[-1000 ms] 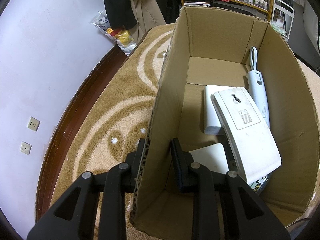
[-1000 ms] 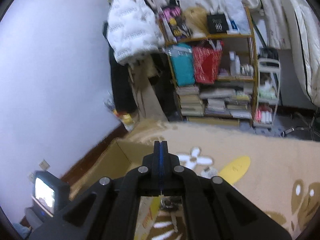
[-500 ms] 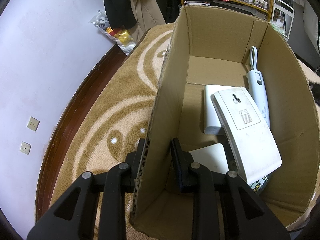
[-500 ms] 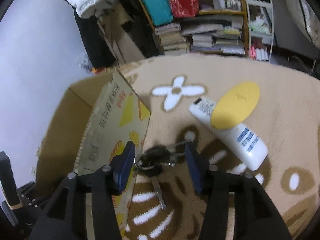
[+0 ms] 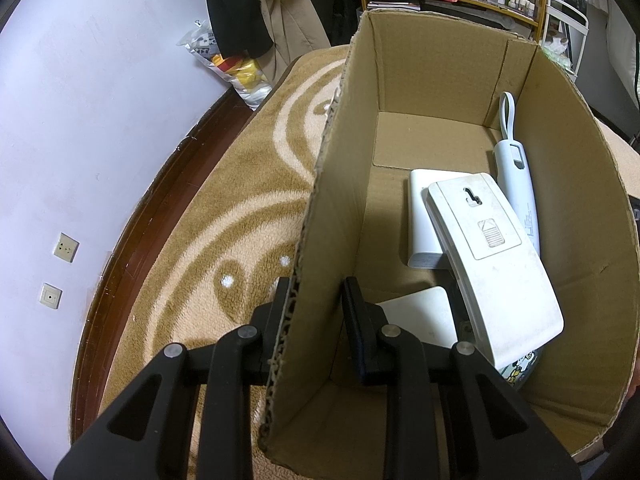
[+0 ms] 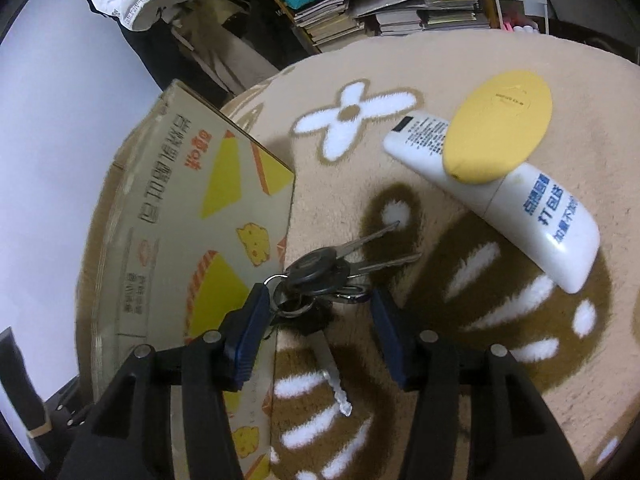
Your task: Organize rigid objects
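Your box [image 5: 420, 80] has bare floor at its far left. White devices [image 5: 492, 256] crowd its right. Outside, the box wall [image 6: 192, 216] stands just left of the keys [image 6: 316, 276].

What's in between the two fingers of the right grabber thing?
A bunch of keys lies on the rug between the open fingers of the right hand-held gripper, not yet pinched. The right wrist view shows it.
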